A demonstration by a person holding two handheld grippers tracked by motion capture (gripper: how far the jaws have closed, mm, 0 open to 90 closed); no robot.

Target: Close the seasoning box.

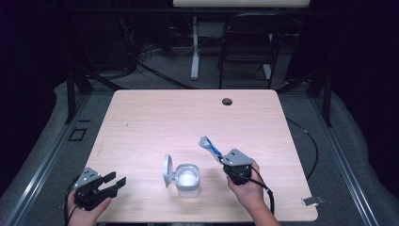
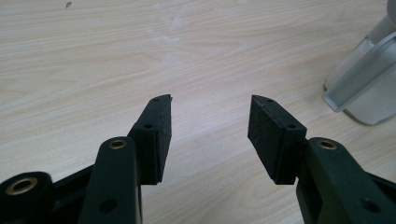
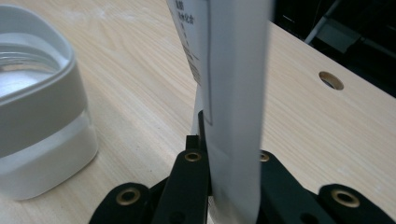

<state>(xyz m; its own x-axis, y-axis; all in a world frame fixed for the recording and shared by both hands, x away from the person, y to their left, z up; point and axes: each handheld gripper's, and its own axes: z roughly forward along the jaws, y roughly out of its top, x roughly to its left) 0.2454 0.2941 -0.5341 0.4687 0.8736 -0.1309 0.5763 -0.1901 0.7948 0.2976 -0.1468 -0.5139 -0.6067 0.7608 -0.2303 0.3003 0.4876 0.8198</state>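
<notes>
The packet (image 3: 229,93) carries small print, too blurred to read. The right gripper (image 1: 220,159) pinches it, pointing to 11 o'clock, just at 3 o'clock of the open container (image 1: 187,179). The left gripper (image 1: 117,181), jaws spread and empty, rests at the table (image 1: 155,117) corner at 7 o'clock. The far half of the table is free.

Left gripper (image 1: 115,182) rests low with fingers (image 2: 156,135) spread; right gripper (image 1: 221,159) fingers clamped together.

- The right gripper (image 3: 219,158) rises from six o'clock, its black jaws clamped on a white packet (image 3: 229,93) standing up toward twelve.
- A clear container (image 3: 39,116) sits at nine o'clock.
- A round hole (image 3: 331,80) marks the wooden table (image 3: 303,135) at two o'clock.
</notes>
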